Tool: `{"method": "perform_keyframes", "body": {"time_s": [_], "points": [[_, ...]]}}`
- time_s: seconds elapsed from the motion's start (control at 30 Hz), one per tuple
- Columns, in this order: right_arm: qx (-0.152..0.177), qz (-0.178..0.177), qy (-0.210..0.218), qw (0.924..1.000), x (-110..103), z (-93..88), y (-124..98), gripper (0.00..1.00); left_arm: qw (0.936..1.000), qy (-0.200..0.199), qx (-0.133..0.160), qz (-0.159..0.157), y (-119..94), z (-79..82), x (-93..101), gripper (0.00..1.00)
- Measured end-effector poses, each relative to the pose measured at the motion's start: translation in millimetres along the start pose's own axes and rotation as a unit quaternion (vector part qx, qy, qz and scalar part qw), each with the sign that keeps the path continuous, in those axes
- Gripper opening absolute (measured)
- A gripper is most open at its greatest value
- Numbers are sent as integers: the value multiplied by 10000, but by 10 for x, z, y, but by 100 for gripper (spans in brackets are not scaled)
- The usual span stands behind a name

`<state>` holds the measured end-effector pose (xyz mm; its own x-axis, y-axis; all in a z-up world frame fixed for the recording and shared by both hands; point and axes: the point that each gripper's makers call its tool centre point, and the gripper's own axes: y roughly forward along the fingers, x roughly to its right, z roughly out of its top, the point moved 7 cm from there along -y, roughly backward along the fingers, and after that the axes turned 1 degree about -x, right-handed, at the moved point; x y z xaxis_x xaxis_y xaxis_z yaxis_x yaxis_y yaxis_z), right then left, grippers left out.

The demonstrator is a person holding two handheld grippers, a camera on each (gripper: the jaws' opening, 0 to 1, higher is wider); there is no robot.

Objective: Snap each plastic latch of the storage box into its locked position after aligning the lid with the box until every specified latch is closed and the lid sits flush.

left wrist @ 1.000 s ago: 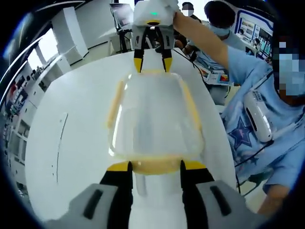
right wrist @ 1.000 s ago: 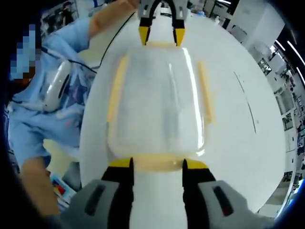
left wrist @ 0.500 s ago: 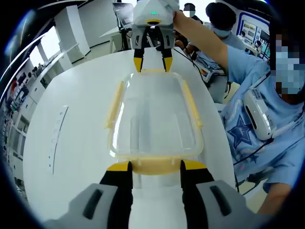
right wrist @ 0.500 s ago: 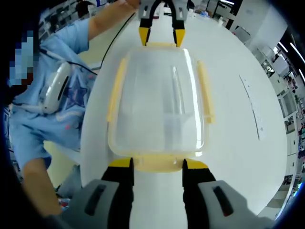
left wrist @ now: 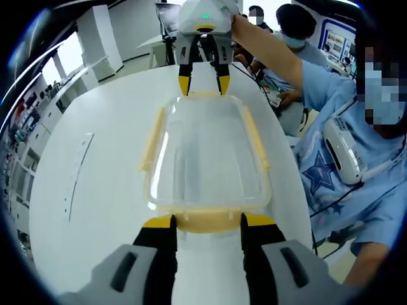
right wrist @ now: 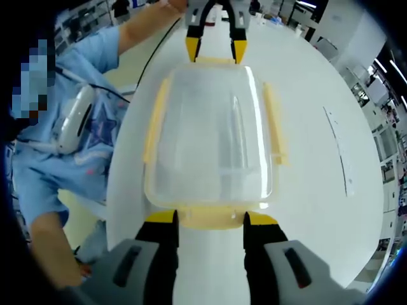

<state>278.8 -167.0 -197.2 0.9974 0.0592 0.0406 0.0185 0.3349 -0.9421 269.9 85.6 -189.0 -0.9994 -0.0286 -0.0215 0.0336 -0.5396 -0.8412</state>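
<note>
Clear storage box (left wrist: 206, 155) on the white table (left wrist: 95, 190), left gripper (left wrist: 206, 223) and right gripper (right wrist: 208, 222) at opposite short ends, each spread open astride a yellow end latch (left wrist: 206, 220) (presumably steadying the lid for snapping).

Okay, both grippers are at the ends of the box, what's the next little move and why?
Probably press the two end latches down. The left gripper and right gripper each straddle a yellow end latch of the clear storage box, and the long side latches flare outward, apparently unlocked.
</note>
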Motion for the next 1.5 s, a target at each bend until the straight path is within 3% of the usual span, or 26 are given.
{"method": "perform_keyframes", "body": {"time_s": [0.23,0.37,0.9,1.5], "points": [[-16,59,-97,9999,24,87,29,38,9999,-109,-27,36,-44,-93,57,39],[-25,-76,-197,9998,18,148,14,38,9998,-87,-28,162,-66,-122,85,39],[-74,-1,-290,9996,-33,327,19,39,9997,-158,-89,147,-156,-250,149,39],[-140,45,-315,9994,-32,416,86,39,9995,-171,-210,142,-188,-324,166,39]]}}
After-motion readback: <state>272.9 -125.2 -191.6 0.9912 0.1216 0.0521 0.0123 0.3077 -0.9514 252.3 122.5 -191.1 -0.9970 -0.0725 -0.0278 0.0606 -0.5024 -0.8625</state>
